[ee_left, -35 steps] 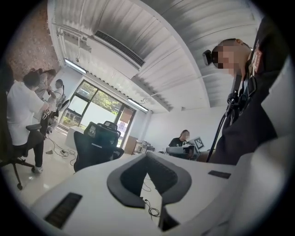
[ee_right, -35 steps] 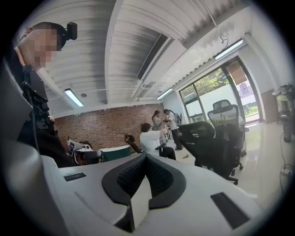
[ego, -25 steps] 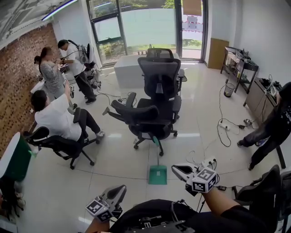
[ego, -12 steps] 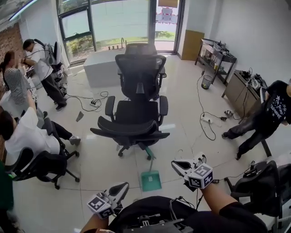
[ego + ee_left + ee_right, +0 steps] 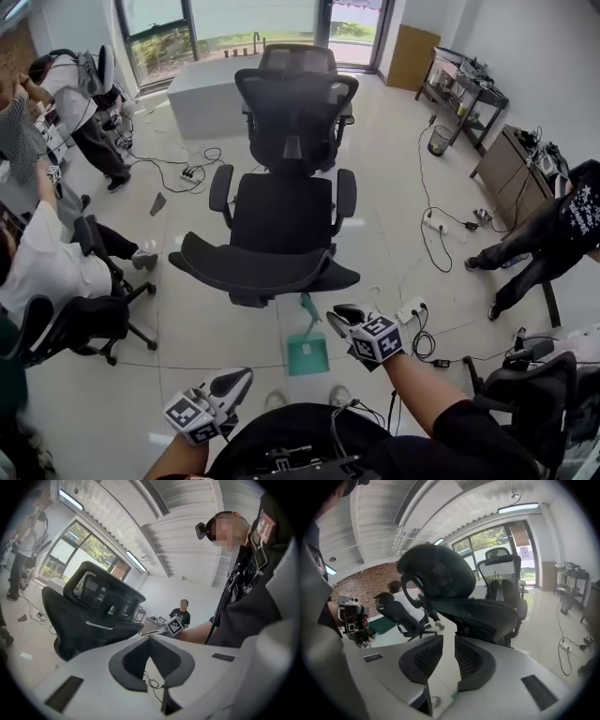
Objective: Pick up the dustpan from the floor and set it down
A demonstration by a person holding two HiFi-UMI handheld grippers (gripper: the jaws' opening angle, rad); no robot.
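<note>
A green dustpan point(image 5: 307, 354) lies on the pale floor just in front of the black office chair point(image 5: 281, 216), its handle point(image 5: 308, 306) pointing up toward the chair's seat. My right gripper point(image 5: 337, 319) hovers just right of the handle and apart from it. In the right gripper view its jaws point(image 5: 454, 641) are opening, a narrow gap shows, and nothing is between them. My left gripper point(image 5: 234, 382) hangs lower left of the dustpan, well short of it. In the left gripper view its jaw tips point(image 5: 150, 638) meet on nothing.
Cables point(image 5: 427, 342) and a power strip point(image 5: 412, 309) lie on the floor right of the dustpan. A seated person point(image 5: 47, 272) is at the left and another person point(image 5: 553, 234) at the right. A second black chair point(image 5: 525, 394) stands at the lower right.
The view has closed in on the chair and dustpan. My right gripper has swung left and down to beside the dustpan's handle. My left gripper has come forward too.
</note>
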